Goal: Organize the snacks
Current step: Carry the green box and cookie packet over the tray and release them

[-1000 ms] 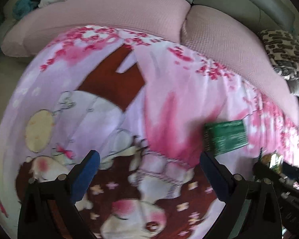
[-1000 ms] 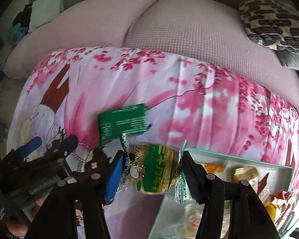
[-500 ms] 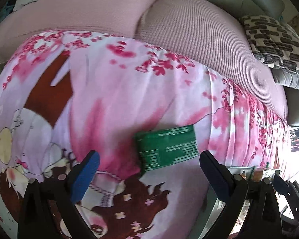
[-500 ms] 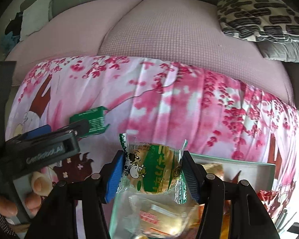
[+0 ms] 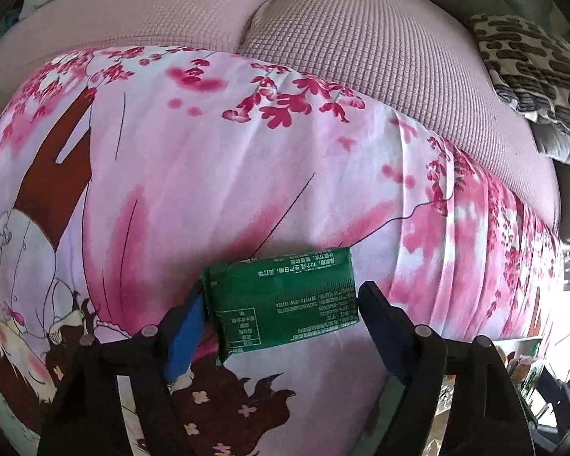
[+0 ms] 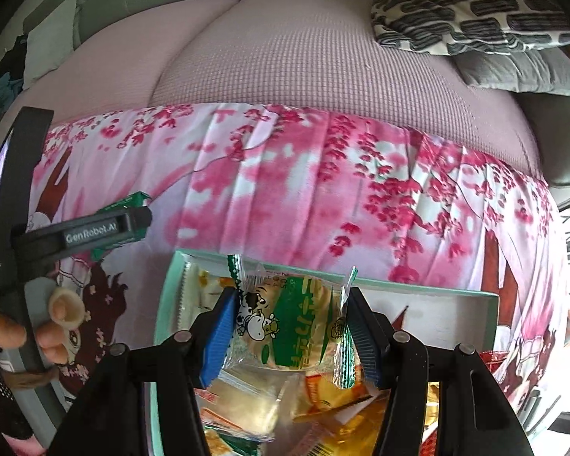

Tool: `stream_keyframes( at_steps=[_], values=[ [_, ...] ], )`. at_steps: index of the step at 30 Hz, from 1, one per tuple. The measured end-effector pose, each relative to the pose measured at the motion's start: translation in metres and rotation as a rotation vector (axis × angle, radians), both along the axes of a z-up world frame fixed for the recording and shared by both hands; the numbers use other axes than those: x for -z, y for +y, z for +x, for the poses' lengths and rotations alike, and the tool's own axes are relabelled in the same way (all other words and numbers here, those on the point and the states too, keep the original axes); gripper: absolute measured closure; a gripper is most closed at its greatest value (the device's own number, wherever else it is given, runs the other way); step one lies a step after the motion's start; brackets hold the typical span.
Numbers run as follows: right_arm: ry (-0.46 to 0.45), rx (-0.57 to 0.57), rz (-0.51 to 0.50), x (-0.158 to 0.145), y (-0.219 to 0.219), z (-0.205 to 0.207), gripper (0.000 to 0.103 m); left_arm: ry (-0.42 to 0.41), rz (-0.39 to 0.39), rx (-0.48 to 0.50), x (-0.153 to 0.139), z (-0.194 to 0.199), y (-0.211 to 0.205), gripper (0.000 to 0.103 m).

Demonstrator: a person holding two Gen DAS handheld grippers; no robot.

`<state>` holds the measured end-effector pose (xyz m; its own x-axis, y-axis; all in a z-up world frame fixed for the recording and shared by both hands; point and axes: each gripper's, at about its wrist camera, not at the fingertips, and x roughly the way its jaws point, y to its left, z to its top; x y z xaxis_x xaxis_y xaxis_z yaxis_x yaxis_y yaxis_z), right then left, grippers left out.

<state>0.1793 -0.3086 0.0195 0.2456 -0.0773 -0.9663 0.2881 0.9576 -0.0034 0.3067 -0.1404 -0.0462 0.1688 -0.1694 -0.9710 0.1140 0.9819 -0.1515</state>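
The green snack packet (image 5: 283,298) lies flat on the pink cherry-blossom cloth (image 5: 247,159), print side down so only its small-type back shows, and the left gripper (image 5: 281,326) straddles it from above: its jaws have just been closing, the blue left pad looks to be at the packet's left end, the dark right pad just beside its right end, though a firm pinch cannot be confirmed. Taking it across its length seems sensible, since a thin flat pack offers only its ends to squeeze. The right gripper (image 6: 288,332) is clamped at mid-width on a clear-wrapped round cake with a cow print (image 6: 285,326), held by its sides above the near-left part of the pale green tray (image 6: 418,290), presumably to drop it among the wrapped snacks (image 6: 269,410) already piled there. The right wrist view alone shows the tray, its bare white far-right area, the person's fingers (image 6: 57,323) around the left tool and a patterned cushion (image 6: 463,7) on the far sofa (image 6: 285,57). The left wrist view alone shows the packet whole and how the pads meet it; from the right it is mostly hidden behind the left tool's body.
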Motion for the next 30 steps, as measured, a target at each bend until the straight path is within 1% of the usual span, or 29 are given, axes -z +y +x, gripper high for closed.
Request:
stream_keyframes(
  at_steps=[1,3,5,10,13,17,22,24,30],
  values=[
    [-0.001,0.003,0.001,0.001,-0.001,-0.002,0.043,-0.005,-0.004,-0.006,0.001,0.002,-0.004,0.030],
    [-0.003,0.009,0.007,0.001,-0.004,-0.005,0.043,-0.016,-0.006,-0.009,0.000,0.001,-0.004,0.032],
    [-0.006,0.011,0.012,0.001,-0.004,-0.008,0.043,-0.024,-0.009,-0.011,-0.001,-0.001,-0.004,0.033],
    [-0.013,0.016,0.030,-0.003,-0.004,-0.016,0.043,-0.046,-0.026,-0.011,-0.019,-0.021,0.010,0.033],
    [-0.018,0.024,0.040,-0.005,-0.006,-0.022,0.043,-0.078,-0.044,0.002,-0.036,-0.037,0.014,0.033],
    [-0.022,0.039,0.047,-0.008,-0.008,-0.036,0.043,-0.119,-0.076,0.038,-0.057,-0.060,0.012,0.033],
    [-0.023,0.066,0.053,-0.010,-0.012,-0.061,0.043,-0.161,-0.112,0.114,-0.081,-0.091,0.001,0.033],
    [-0.030,0.075,0.056,-0.012,-0.013,-0.073,0.043,-0.164,-0.137,0.150,-0.087,-0.103,-0.006,0.033],
    [-0.042,0.089,0.046,-0.019,-0.014,-0.106,0.043,-0.165,-0.165,0.254,-0.094,-0.148,-0.024,0.033]
  ],
)
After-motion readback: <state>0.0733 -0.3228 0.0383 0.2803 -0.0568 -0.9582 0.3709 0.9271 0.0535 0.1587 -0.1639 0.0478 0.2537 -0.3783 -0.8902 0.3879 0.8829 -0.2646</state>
